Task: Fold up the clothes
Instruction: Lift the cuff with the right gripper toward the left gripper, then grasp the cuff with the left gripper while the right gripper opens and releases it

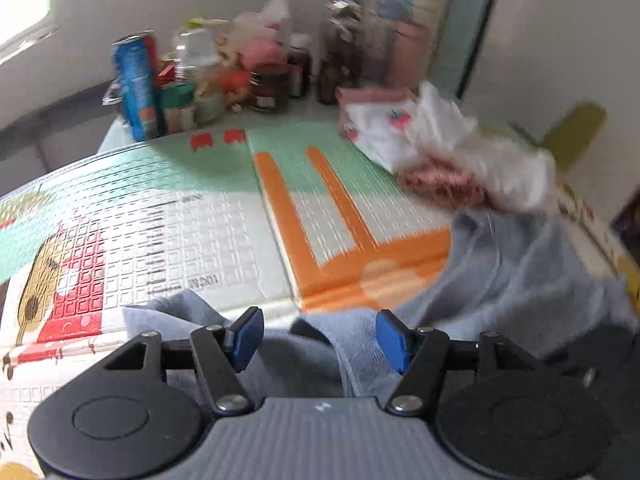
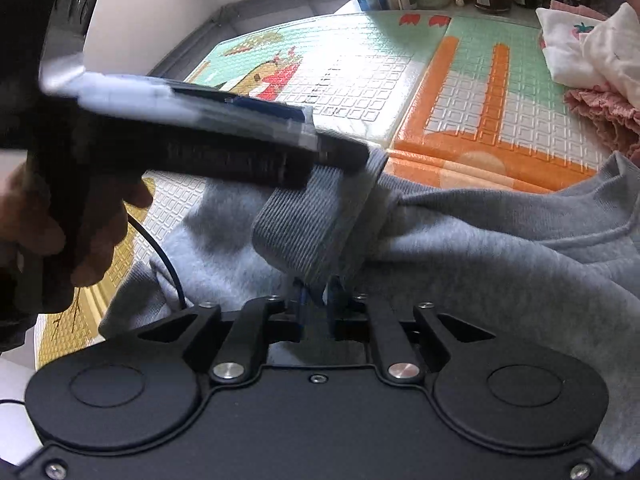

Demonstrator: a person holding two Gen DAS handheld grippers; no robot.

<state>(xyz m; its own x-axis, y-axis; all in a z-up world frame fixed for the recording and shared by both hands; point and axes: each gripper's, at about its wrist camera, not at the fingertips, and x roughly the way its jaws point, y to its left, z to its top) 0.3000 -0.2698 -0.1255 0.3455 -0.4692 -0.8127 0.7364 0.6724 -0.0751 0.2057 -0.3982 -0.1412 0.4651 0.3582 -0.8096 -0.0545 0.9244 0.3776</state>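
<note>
Right gripper (image 2: 316, 304) clamped tight on the ribbed cuff (image 2: 304, 224) of a grey sweatshirt (image 2: 500, 248), cuff lifted and folded over just ahead of the blue pads. Left gripper (image 1: 320, 338) spread wide, nothing between the pads, hovering low over another fold of that sweatshirt at the near edge of the patterned foam mat (image 1: 224, 224). Seen from the right wrist, left gripper crossing above the cuff, held in a hand (image 2: 52, 224). Sweatshirt rumpled across the near and right part of the mat, not yet squared. Soft, floppy fleece, probably light but bulky; likely to sag and bunch unless taken at firm edges: cuff, hem rib, shoulder seam. White and pink clothes (image 1: 440, 140) heaped further back.
</note>
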